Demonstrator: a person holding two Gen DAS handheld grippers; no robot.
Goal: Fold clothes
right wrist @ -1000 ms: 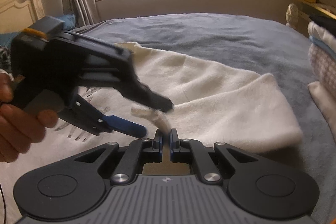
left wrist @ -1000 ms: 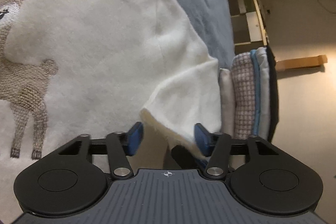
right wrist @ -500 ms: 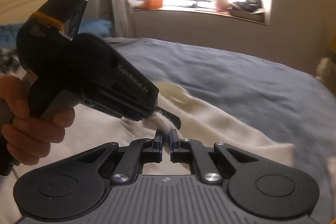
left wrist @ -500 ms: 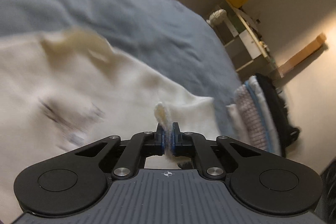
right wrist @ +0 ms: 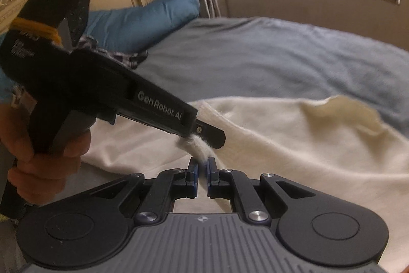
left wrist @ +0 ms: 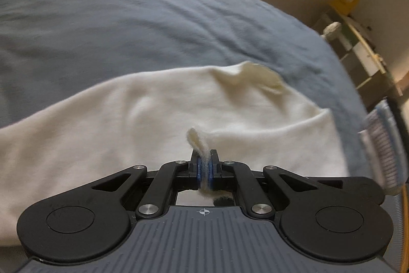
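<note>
We are pinching one fuzzy edge of the cream sweater (left wrist: 179, 124) with both tools: the left gripper (left wrist: 204, 170) is pressed tight on it, and the right gripper (right wrist: 202, 172), just beside, is nearly closed around the same tuft. The sweater is lying spread on the grey-blue bedspread (left wrist: 127, 24). To fold it cleanly, we are keeping the edge taut and level, away from the folded stack (left wrist: 381, 145) beyond the sweater.

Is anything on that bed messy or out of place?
Nothing looks damaged or spilled. The cream garment lies rumpled on the grey bedspread, one corner curled up; that fits mid-fold, with the left gripper and right gripper pinching its edge.
</note>
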